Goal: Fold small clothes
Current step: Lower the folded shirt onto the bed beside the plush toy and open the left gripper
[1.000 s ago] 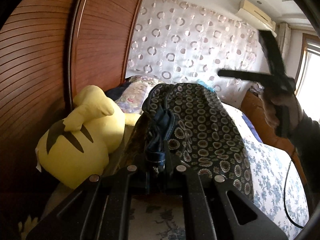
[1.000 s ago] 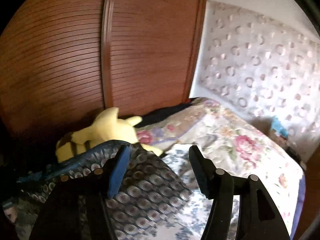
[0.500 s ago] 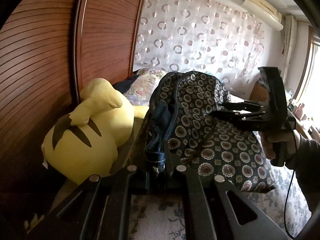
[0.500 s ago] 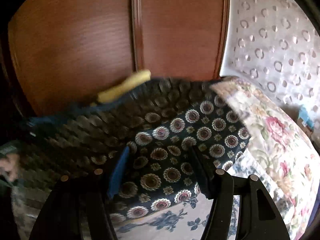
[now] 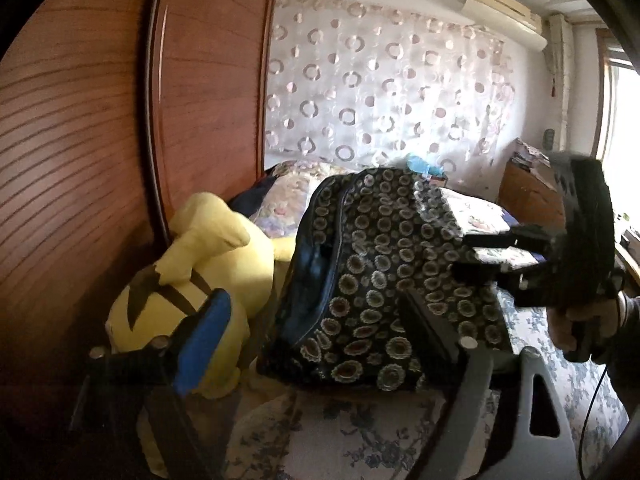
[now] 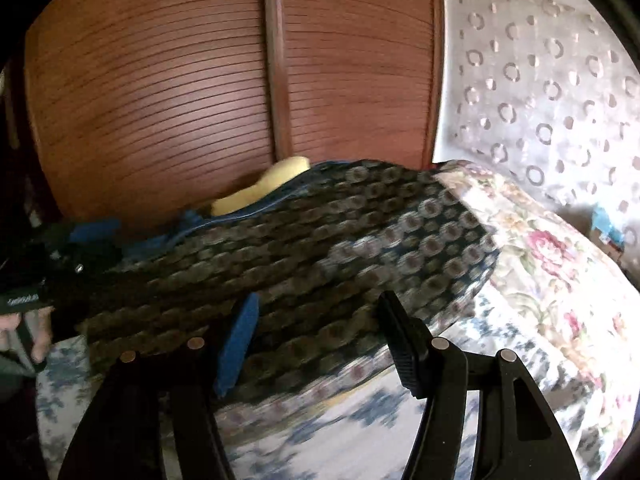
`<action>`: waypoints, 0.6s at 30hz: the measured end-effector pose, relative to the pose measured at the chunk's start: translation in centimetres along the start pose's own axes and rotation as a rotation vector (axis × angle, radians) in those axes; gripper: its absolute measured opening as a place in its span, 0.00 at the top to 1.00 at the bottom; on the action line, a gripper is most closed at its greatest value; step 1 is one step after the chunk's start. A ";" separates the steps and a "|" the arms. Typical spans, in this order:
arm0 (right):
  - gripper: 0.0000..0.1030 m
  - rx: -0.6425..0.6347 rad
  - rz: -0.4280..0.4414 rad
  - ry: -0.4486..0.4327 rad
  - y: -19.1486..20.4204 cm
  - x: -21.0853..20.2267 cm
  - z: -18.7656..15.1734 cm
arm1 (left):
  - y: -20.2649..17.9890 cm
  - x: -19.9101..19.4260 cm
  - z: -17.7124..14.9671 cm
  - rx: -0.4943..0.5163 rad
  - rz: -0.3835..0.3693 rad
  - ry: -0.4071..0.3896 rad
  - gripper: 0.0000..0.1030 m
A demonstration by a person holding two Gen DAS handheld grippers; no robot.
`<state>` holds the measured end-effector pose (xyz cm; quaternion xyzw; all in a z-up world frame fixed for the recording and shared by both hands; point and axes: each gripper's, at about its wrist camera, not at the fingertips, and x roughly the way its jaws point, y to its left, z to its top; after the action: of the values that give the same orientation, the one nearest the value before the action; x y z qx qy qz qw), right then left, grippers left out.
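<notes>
A dark garment (image 5: 380,280) printed with pale round flowers lies heaped on the bed, its navy lining showing at the left edge. My left gripper (image 5: 316,320) is opening; its blue pad and black finger stand wide apart, with the garment's near edge between them, untouched. My right gripper (image 5: 464,254), held by a hand (image 5: 580,328), hovers at the garment's right side. In the right wrist view the right gripper (image 6: 320,328) stands open just above the garment (image 6: 320,248), and nothing is pinched.
A yellow plush toy (image 5: 192,272) leans against the brown slatted wardrobe doors (image 5: 100,120) left of the garment. A floral bedsheet (image 5: 360,440) lies below, a rose-patterned quilt (image 6: 540,260) further back. A wooden bedside cabinet (image 5: 528,196) stands far right.
My left gripper was shut on the garment's navy edge; its jaws have spread and let the cloth go. The right gripper has come down from above to the garment's side.
</notes>
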<state>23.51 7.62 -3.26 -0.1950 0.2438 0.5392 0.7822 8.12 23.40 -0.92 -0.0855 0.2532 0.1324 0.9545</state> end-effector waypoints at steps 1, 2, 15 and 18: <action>0.38 -0.002 0.001 0.001 0.4 -0.1 -0.4 | -0.2 -0.3 0.1 0.008 0.015 -0.004 0.15; 0.38 0.001 0.017 0.006 0.6 -0.1 -0.8 | -0.3 -0.5 0.3 0.013 0.023 -0.007 0.15; 0.38 0.062 -0.076 0.013 0.5 -2.2 -2.0 | -2.5 -3.0 0.4 0.049 0.012 -0.029 0.09; 0.37 0.079 -0.122 -0.005 1.2 -4.3 -3.0 | -3.5 -3.5 0.2 0.065 0.013 -0.028 0.09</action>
<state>20.56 3.12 -3.21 -0.1770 0.2505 0.4810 0.8213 6.35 19.34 1.31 -0.0510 0.2445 0.1314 0.9593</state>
